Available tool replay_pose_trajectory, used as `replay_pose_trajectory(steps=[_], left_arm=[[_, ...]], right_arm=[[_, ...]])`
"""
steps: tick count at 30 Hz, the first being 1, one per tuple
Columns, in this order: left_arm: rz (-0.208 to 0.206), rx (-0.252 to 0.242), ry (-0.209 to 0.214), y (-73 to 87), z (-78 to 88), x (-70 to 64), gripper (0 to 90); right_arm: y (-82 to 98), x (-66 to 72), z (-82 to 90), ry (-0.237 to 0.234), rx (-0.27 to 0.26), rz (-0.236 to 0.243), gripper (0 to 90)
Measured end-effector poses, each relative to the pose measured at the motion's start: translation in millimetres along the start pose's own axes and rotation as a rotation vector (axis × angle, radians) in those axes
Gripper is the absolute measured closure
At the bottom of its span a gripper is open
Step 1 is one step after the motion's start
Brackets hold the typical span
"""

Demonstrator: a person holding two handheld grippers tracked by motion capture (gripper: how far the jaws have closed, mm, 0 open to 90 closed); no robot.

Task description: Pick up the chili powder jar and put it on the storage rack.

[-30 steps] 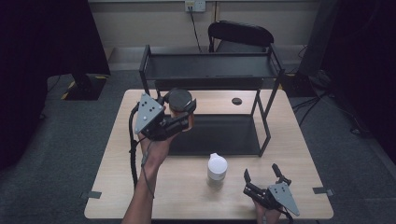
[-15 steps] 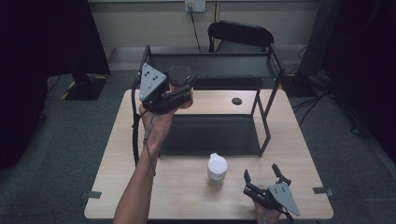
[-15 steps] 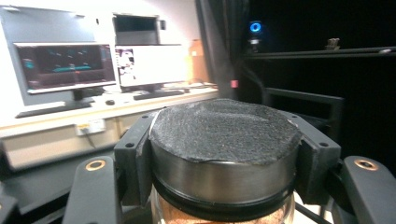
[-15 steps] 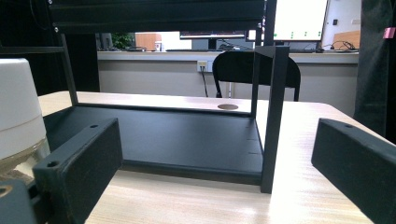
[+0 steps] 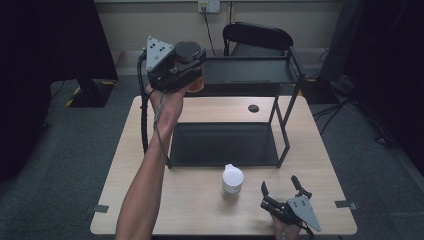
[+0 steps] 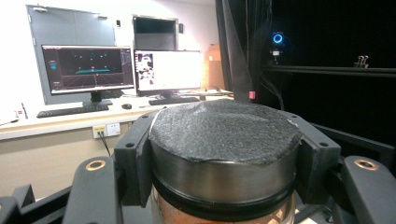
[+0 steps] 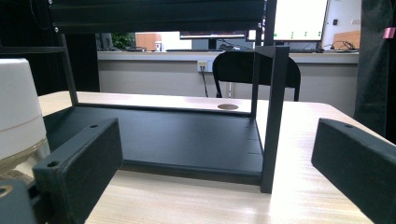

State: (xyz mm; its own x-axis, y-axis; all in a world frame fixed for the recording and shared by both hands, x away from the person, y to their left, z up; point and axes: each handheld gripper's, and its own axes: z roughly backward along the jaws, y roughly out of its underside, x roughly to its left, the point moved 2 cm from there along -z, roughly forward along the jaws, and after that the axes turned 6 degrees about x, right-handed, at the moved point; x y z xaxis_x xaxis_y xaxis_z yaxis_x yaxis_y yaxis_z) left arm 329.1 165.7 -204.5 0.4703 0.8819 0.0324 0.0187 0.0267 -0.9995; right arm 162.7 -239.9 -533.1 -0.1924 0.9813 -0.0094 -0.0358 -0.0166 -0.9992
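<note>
My left gripper is raised high by the left end of the black two-level shelf, level with its top tier. It is shut on a jar with a dark lid and orange-brown contents. In the left gripper view the jaws clamp the jar just under its lid. A white-capped jar stands on the table in front of the shelf. My right gripper rests at the table's front right, open, with nothing between its jaws; the white jar is at its left.
The shelf's lower tray lies flat on the wooden table. A round hole marks the tabletop behind the tray. A black chair stands beyond the table. The shelf's front right post rises just ahead of my right gripper.
My left gripper has lifted the dark-lidded jar up and away from me, from beside the lower tray to the height of the shelf's top tier. The right gripper has stayed put.
</note>
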Motion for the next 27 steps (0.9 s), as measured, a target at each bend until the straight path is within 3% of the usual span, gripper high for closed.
replay_pose_trajectory(steps=[4,15,22,27], left_arm=[[-0.009,-0.010,-0.004,-2.5,-8.4,4.6,35.3],[-0.004,0.031,-0.070,-8.8,-37.9,5.0,35.3],[0.011,0.070,-0.083,-4.8,-47.3,10.2,35.3],[0.000,0.082,-0.088,-2.9,-49.4,7.8,35.3]], right_arm=[[0.0,0.0,0.0,0.000,0.000,0.000,0.7],[0.0,-1.1,0.0,-0.007,0.000,0.000,0.7],[-0.1,-1.8,0.1,-0.012,0.000,0.001,0.7],[-0.2,-1.9,0.0,-0.012,0.001,0.000,0.7]])
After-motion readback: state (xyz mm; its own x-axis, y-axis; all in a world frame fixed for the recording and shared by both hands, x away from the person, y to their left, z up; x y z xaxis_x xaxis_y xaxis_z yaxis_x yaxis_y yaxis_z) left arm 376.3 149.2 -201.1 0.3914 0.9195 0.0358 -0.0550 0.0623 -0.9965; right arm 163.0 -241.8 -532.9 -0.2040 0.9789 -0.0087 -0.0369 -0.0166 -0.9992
